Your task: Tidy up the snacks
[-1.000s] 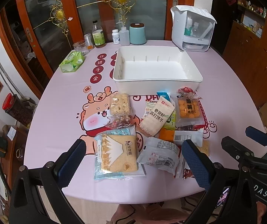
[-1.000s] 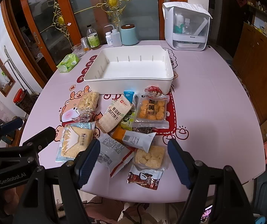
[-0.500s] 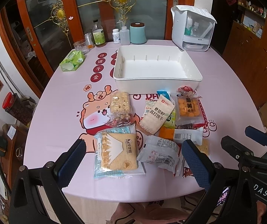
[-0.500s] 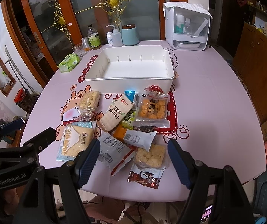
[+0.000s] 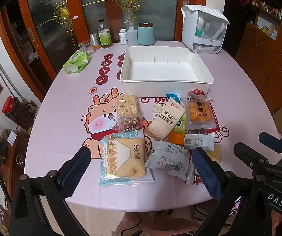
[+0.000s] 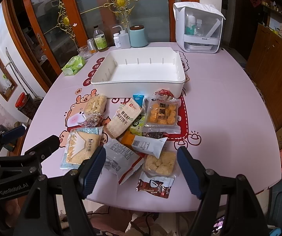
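Observation:
Several wrapped snacks lie in a heap on the pink tablecloth in front of an empty white bin [image 5: 166, 81] [image 6: 139, 82]. Nearest my left gripper [image 5: 141, 169] is a large toast pack [image 5: 124, 160], with a white packet [image 5: 169, 160] beside it. My right gripper [image 6: 141, 169] hangs over a puffed cake pack [image 6: 160, 163] and a brown wrapper [image 6: 154, 184]. A soda cracker pack [image 6: 123, 120], an egg-yolk pastry pack [image 6: 163, 114] and a rice crisp bar [image 5: 126, 107] lie nearer the bin. Both grippers are open and empty, above the table's near edge.
Behind the bin stand a white dispenser box [image 5: 203, 31], a teal canister [image 5: 145, 33], bottles [image 5: 104, 35] and a glass [image 5: 84, 47]. A green tissue pack [image 5: 77, 62] lies at the back left. The table edge runs close below both grippers.
Both grippers have drifted slightly; the snacks and bin have not moved. Nothing was taken hold of.

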`<move>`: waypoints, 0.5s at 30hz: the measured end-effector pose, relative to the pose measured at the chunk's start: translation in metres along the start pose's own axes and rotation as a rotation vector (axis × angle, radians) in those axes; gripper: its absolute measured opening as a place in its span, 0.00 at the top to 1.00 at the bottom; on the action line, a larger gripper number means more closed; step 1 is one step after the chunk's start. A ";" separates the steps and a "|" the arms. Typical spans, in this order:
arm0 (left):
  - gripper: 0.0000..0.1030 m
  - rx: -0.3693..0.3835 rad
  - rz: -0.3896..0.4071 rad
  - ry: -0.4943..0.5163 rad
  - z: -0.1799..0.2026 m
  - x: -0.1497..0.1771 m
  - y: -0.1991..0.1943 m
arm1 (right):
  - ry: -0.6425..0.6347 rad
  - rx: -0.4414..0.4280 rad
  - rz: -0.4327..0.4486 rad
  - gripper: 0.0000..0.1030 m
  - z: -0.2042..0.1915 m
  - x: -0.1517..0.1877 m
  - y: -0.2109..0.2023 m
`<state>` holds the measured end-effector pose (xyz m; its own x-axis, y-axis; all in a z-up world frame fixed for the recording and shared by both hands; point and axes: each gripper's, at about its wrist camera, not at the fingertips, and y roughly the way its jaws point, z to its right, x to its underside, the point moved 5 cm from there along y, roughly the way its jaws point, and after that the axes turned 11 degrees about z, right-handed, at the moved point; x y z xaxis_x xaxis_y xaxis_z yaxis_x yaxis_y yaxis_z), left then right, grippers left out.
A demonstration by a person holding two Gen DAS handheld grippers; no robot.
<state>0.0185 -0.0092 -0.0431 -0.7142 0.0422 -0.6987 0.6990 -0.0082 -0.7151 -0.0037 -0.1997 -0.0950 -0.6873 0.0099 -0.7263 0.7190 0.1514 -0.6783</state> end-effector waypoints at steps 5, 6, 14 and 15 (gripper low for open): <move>0.01 0.005 -0.003 0.000 0.000 0.001 0.000 | 0.001 0.002 -0.002 0.27 -0.002 0.000 0.000; 0.01 0.007 -0.005 0.000 0.000 0.001 0.001 | -0.001 0.002 0.000 0.27 -0.001 0.000 0.000; 0.01 0.010 -0.008 -0.001 -0.001 0.002 0.001 | 0.000 0.002 -0.001 0.27 -0.001 -0.001 0.000; 0.01 0.010 -0.008 -0.001 -0.001 0.002 0.001 | 0.000 0.002 -0.001 0.27 -0.001 -0.001 0.000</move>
<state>0.0180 -0.0078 -0.0449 -0.7197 0.0409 -0.6931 0.6931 -0.0174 -0.7206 -0.0029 -0.1991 -0.0943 -0.6880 0.0101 -0.7256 0.7185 0.1498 -0.6792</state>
